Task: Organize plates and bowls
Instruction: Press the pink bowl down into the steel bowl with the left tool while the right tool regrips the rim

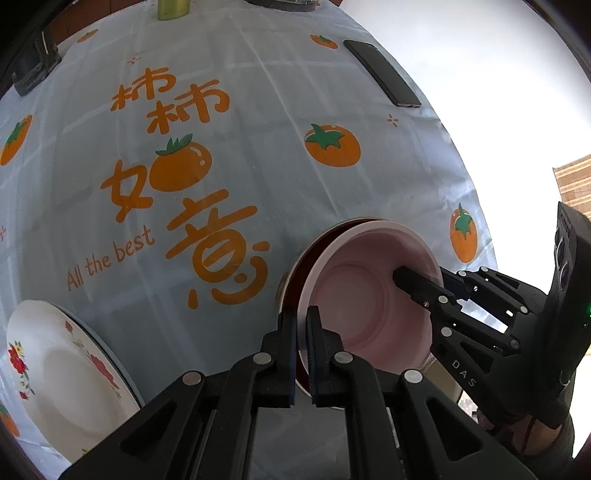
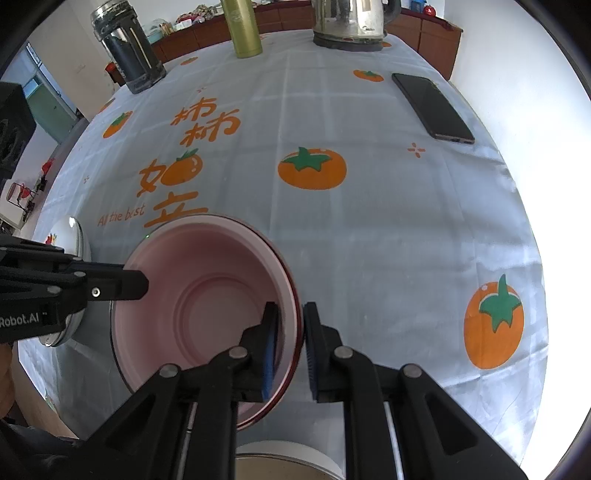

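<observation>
A pink bowl (image 1: 354, 295) (image 2: 214, 295) sits nested inside a dark red bowl (image 1: 308, 253) (image 2: 293, 284) on the persimmon-print tablecloth (image 1: 221, 147). My left gripper (image 1: 303, 321) is shut on the near rim, with one pad inside the pink wall and one outside. My right gripper (image 2: 290, 314) is shut across the opposite rim, its inner pad in the pink bowl and its outer pad against the red edge. Each view shows the other gripper's fingers (image 1: 417, 288) (image 2: 125, 284) at the rim. Whether the bowls rest on the cloth I cannot tell.
A white floral plate (image 1: 55, 369) lies at the lower left, and a shiny metal dish (image 2: 79, 251) shows left of the bowls. A white bowl (image 2: 295, 456) sits at the near edge. A phone (image 2: 432, 107), kettle (image 2: 351, 22), green bottle (image 2: 242, 26) and dark jar (image 2: 129, 48) stand farther back.
</observation>
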Demonstrator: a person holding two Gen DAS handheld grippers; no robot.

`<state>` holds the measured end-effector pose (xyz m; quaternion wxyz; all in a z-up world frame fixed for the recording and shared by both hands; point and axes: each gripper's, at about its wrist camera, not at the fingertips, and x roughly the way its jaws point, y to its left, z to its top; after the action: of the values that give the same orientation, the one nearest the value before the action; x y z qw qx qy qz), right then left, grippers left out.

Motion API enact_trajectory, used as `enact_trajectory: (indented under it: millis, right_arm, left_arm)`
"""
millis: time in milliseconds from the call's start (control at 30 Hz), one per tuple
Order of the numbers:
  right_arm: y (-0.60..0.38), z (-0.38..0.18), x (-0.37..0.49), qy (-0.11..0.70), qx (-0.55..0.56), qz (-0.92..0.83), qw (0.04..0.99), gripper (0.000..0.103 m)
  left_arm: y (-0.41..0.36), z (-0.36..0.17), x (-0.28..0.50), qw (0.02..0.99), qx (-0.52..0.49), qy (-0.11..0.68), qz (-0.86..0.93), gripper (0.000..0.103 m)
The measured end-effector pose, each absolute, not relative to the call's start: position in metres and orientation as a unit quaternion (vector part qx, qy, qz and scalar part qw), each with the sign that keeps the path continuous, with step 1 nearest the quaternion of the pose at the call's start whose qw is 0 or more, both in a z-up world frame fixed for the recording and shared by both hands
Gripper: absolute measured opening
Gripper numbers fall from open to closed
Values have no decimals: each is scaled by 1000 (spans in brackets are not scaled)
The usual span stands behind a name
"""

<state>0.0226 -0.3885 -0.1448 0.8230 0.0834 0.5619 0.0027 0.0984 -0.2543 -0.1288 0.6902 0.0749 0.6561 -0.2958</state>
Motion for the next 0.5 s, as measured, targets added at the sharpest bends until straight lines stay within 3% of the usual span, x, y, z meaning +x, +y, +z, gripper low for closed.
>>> enact_trajectory:
  millis: [500]
  right_arm:
    - [-388, -146, 28, 567, 82, 6, 820, 13]
  left_arm:
    - [-256, -128, 93, 702, 97, 645, -285, 7]
